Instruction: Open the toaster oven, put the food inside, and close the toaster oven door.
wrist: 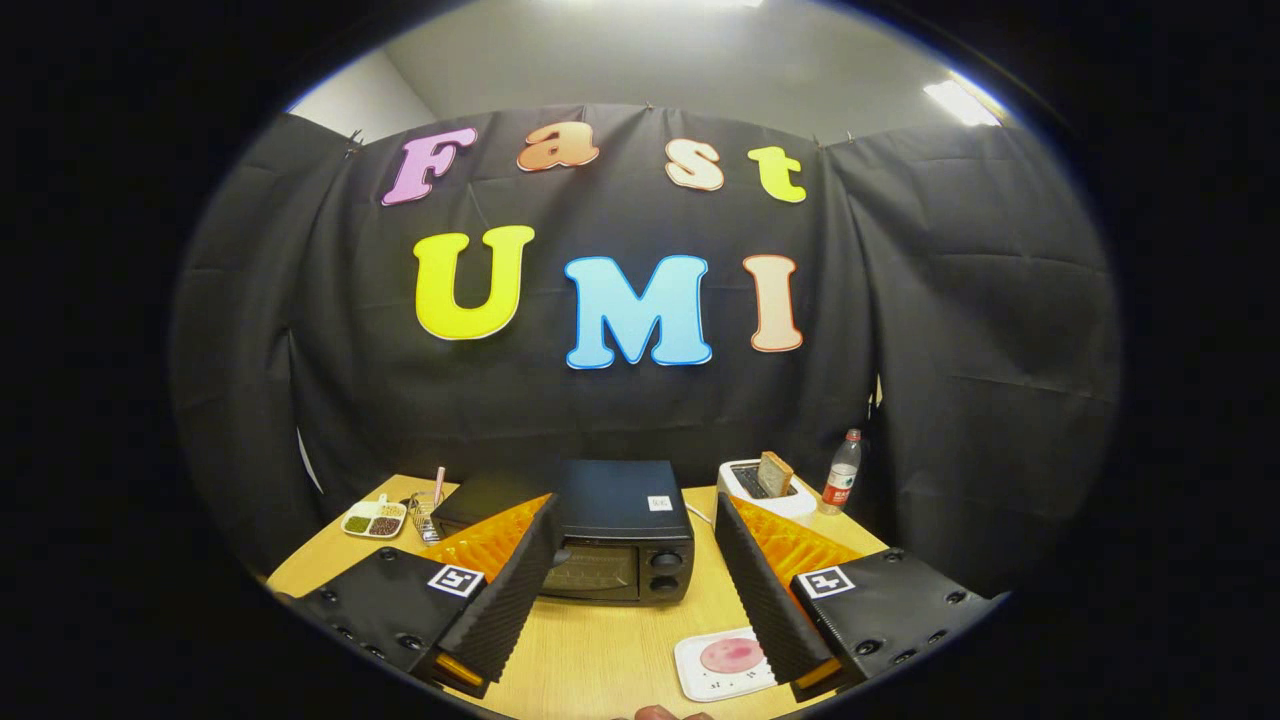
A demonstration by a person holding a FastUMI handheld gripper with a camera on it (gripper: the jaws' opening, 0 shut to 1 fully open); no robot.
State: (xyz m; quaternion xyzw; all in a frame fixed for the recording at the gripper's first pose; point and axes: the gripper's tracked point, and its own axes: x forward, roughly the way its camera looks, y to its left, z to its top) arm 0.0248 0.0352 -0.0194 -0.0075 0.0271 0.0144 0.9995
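Gripper (pixel 640 590) fingers spread, holding nothing, above wooden table (pixel 600 650); small white plate with pink food (pixel 728 660) near right finger; black toaster oven (pixel 620 540) door closed ahead; opening step pending, next reach door top

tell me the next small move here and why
Probably ease the tool forward and down toward the top edge of the toaster oven door. The door looks shut, the fingers stand open and apart with nothing between them, and the food on the small plate just ahead of them cannot go in until the door is opened.
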